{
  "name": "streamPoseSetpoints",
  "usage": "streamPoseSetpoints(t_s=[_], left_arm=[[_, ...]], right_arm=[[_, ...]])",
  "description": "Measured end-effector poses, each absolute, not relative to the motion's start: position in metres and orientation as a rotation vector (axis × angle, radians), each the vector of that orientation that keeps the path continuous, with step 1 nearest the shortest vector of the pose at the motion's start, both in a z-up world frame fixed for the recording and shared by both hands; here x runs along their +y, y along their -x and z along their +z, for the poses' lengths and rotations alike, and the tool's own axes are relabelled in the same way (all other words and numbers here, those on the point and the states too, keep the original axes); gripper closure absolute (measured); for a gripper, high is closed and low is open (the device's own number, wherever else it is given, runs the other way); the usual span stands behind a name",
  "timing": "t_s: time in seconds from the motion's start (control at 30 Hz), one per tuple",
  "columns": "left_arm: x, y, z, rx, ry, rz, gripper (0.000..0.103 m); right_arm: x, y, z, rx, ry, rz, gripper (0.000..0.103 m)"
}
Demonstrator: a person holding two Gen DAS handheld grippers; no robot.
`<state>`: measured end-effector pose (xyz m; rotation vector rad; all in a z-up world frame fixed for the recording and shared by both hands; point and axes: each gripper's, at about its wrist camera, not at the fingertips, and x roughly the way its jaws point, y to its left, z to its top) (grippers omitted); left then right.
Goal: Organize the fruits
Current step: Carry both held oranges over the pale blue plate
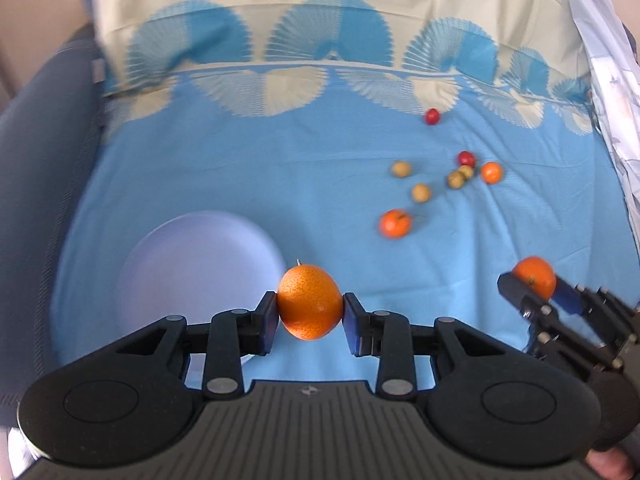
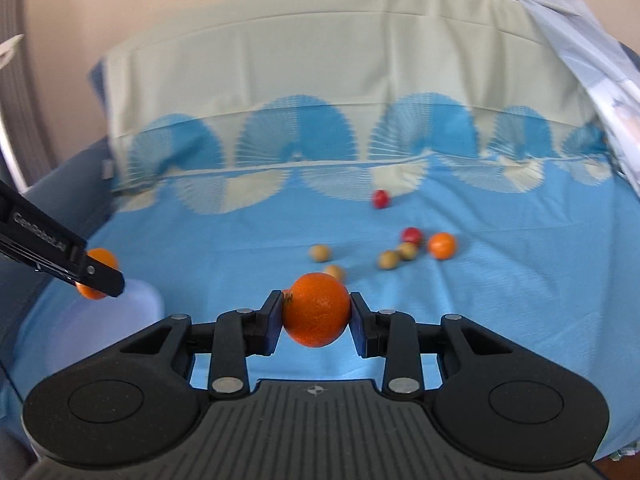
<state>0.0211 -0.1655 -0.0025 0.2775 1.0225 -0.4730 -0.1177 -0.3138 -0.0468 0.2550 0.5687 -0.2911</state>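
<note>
Left gripper (image 1: 310, 307) fingers hold an orange (image 1: 310, 307) above the plate (image 1: 192, 264); right gripper (image 2: 317, 311) fingers hold another orange (image 2: 317, 311) over the blue cloth (image 2: 500, 300).

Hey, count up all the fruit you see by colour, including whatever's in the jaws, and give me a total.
Orange: 4, one in the left gripper, one in the right gripper, two on the cloth
Red: 2
Yellow-green: 4
Total: 10
</note>
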Motion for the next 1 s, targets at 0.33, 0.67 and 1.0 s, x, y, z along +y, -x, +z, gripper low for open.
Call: streamPoseSetpoints(t_s=[0.33,0.67,1.0], left_arm=[[-0.045,0.022,0.017,0.977,-0.170,-0.346,0.065],[0.000,0.039,0.020,0.954,-0.088,-0.304,0.065],[0.005,0.041,0.019,0.948,-0.067,-0.314,0.065]], right_arm=[[-0.211,0.127,-0.003,0.569,-0.189,-0.062,0.067],[-0.160,0.142,0.008,0.590,-0.081,0.006,0.067],[-0.155,0.144,0.011,0.595,-0.056,-0.006,0.067]])
